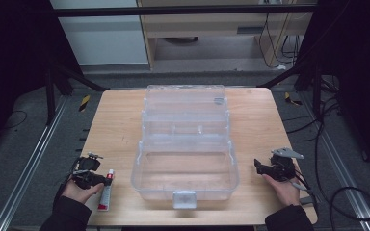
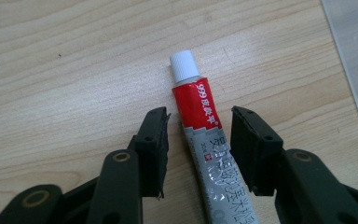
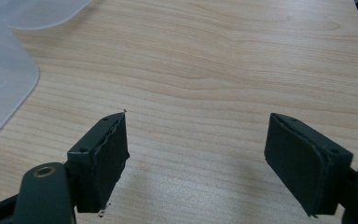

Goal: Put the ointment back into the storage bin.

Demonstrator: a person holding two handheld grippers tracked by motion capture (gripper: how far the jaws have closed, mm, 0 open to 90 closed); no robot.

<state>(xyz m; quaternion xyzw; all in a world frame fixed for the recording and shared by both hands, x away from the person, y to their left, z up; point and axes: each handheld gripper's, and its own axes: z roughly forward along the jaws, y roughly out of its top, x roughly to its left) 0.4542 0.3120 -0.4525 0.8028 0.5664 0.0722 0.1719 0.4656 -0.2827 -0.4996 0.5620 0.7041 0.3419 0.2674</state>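
The left tongs (image 2: pixel 199 140) stand half open astride the tube (image 2: pixel 205 140), pads not yet touching it, while the right tongs (image 3: pixel 196 158) gape wide, empty, over the table (image 3: pixel 214 70).

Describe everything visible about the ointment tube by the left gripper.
The tube is slim, with a white ribbed screw cap, a red band with white characters below it, then a silver-grey body with printed text. It looks like soft metal or laminate, capped. It lies flat on the wooden table, left of the clear box and apart from it. The left gripper straddles it with gaps at both pads.
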